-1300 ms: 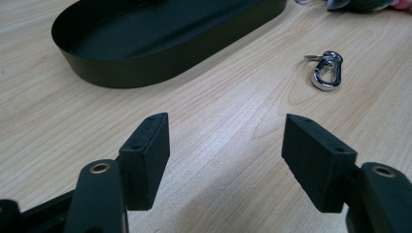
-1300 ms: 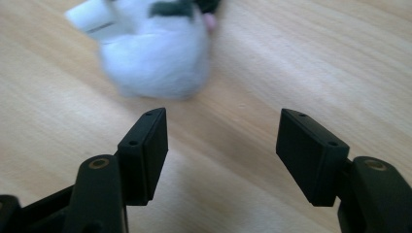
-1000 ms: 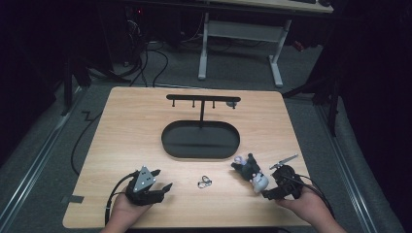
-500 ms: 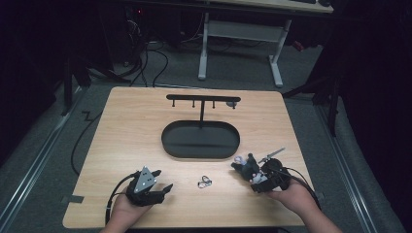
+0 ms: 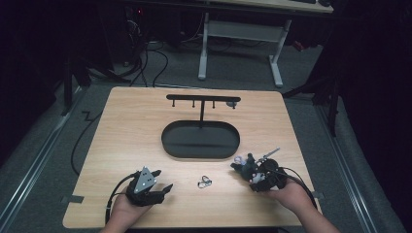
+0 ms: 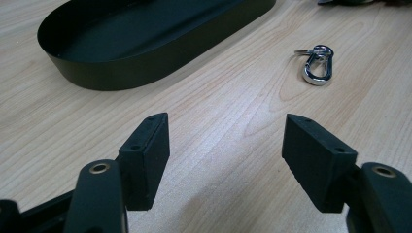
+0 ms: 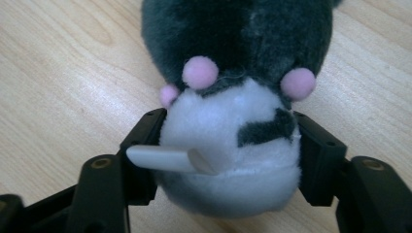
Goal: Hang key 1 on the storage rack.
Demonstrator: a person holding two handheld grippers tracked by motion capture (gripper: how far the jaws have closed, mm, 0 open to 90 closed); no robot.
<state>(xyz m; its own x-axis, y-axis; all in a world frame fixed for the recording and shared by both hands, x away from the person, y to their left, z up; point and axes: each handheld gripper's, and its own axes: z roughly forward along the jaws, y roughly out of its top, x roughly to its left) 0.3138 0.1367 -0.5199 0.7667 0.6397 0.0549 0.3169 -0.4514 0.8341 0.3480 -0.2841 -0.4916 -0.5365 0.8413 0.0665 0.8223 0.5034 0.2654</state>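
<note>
On a wooden surface (image 5: 126, 126), the right tool (image 7: 228, 141) grips a grey-and-white plush toy (image 7: 233, 145) near the front right edge. The left tool (image 6: 226, 145) rests with jaws wide apart, a silver carabiner (image 6: 317, 65) lying beyond it, beside a black oval tray (image 6: 121, 73).
</note>
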